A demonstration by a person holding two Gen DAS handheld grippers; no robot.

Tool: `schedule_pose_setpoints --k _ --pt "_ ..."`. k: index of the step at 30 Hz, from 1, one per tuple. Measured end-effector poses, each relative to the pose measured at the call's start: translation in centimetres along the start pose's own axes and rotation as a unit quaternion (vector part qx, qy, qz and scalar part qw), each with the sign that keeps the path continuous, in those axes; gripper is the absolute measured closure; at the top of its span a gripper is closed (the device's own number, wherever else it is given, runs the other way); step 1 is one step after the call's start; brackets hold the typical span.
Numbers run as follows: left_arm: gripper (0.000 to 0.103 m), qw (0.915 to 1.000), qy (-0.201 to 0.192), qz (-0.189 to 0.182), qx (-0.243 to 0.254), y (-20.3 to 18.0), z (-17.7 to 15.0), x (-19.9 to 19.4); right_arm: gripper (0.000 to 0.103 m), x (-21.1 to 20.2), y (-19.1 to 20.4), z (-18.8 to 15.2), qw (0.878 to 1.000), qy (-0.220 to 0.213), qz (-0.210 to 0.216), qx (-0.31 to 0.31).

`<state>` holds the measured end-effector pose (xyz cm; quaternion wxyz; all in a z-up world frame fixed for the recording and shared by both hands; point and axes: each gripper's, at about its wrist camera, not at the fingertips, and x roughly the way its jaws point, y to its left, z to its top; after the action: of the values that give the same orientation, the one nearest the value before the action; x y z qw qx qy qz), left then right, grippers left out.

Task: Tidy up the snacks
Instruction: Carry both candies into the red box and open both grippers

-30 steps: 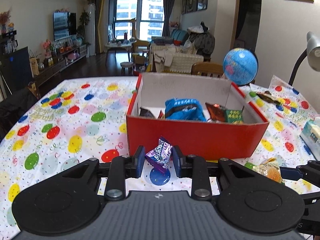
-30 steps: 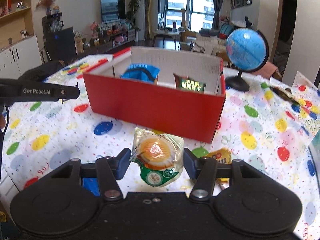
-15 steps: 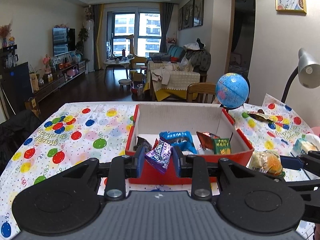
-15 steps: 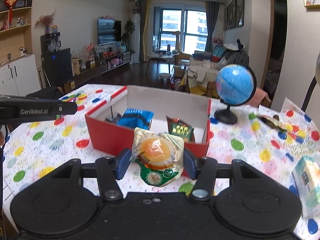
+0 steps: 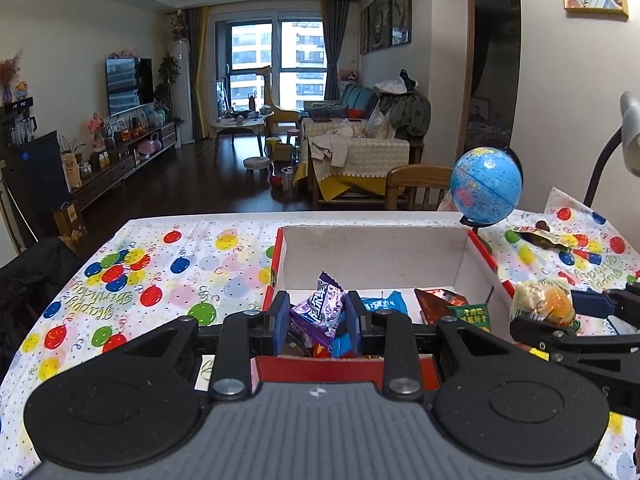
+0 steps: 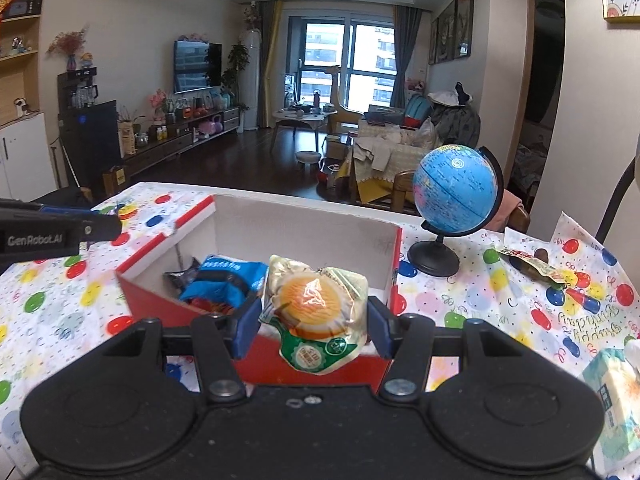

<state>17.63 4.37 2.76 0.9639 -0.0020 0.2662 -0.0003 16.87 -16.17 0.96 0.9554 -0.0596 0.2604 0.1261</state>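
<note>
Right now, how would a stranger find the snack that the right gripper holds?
Find the red box on the balloon tablecloth. Just above its near wall, the right gripper holds a clear packet. Only this packet shows a round orange cake and a green label.

Each claw is matte black plastic: two round discs flank a ribbed grey or black centre plate, and angular arms pinned with silver screws run to blue-padded fingers. The left claw [image 5: 316, 322] has a small white mark on its plate. The right claw [image 6: 312, 322] matches. Seen from the right wrist, the left claw's side reads "GenRobot.AI" in white.
</note>
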Motion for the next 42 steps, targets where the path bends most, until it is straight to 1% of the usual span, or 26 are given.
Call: schedule_pose_setpoints --k 10,18,29,35,37,38,39,40,42 --pt "0.074 0.9989 0.041 0.021 0.007 -0.1 0.9 6.9 0.048 5.6 -1.3 1.6 1.0 0.014 -0.023 0.011" --pt "0.074 0.9968 0.069 0.034 0.02 -0.4 1.0 10.9 0.048 8.7 -1.4 2.2 0.999 0.028 -0.029 0.014" --pt "0.074 0.9919 0.115 0.031 0.045 -1.5 0.1 13.8 0.045 10.9 -1.7 1.4 0.998 0.06 -0.019 0.018" --pt "0.073 0.9904 0.124 0.04 0.046 -1.6 -0.3 14.3 0.042 11.2 -1.8 0.9 0.997 0.066 -0.021 0.021" --pt "0.072 0.9902 0.127 0.039 0.043 -1.6 -0.4 14.2 0.042 11.2 -1.9 0.8 0.997 0.066 -0.022 0.022" --pt "0.069 0.99 0.128 0.04 0.042 -1.6 -0.4 14.2 0.042 11.2 -1.9 0.8 0.997 0.065 -0.021 0.023" --pt "0.063 0.99 0.129 0.04 0.041 -1.6 -0.4 14.1 0.041 11.0 -1.9 0.8 0.997 0.064 -0.02 0.023" --pt "0.061 0.9903 0.128 0.039 0.039 -1.6 -0.4 13.9 0.041 10.9 -1.8 0.8 0.998 0.063 -0.019 0.022" --pt "0.052 0.991 0.124 0.036 0.036 -1.6 -0.3 13.5 0.038 10.5 -1.7 0.7 0.998 0.06 -0.017 0.022"
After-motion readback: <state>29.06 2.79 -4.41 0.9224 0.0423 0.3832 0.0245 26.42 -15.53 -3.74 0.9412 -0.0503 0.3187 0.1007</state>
